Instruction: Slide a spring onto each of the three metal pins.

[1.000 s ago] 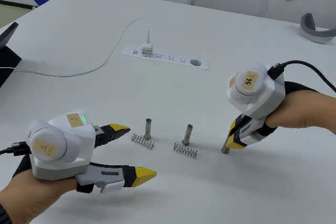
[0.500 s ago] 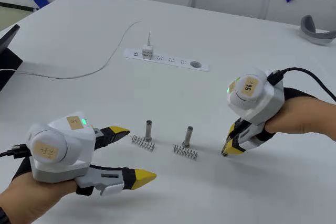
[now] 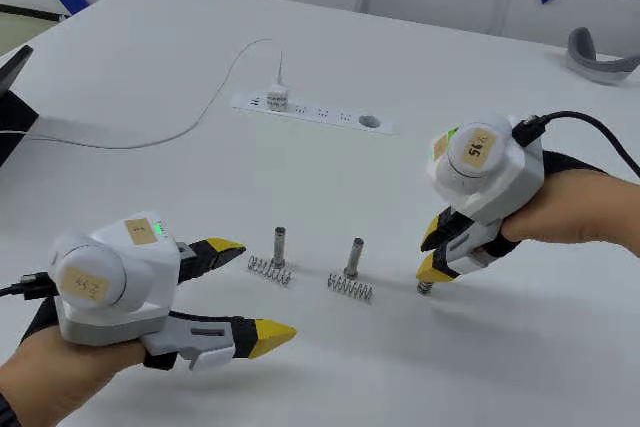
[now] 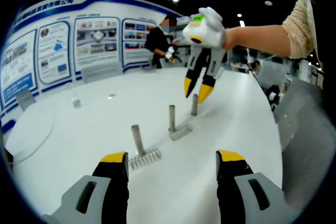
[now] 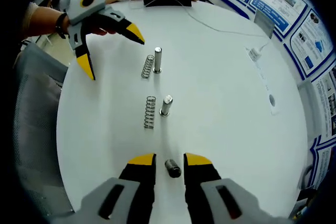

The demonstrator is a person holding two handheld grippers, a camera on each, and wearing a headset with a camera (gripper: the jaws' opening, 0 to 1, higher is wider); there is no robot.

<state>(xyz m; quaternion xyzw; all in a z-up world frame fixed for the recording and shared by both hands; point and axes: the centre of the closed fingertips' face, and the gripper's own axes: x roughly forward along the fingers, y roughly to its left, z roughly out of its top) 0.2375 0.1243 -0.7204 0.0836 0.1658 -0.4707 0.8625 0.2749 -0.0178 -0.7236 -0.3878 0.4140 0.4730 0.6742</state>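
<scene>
Head view, nearest first: what is your left doing?

My left gripper hovers low over the table, jaws spread wide and holding nothing. Just past it the left spring lies loose beside the left pin. The middle spring lies the same way beside the middle pin.

And the right?

A second ago my right gripper was pinched down at the third pin. Now it has lifted, jaws parted and empty, and the third spring sits around that pin. In the right gripper view it stands between my jaws, clear of both.

So?

One done by my reckoning, two left. I'd take the middle spring next.
</scene>
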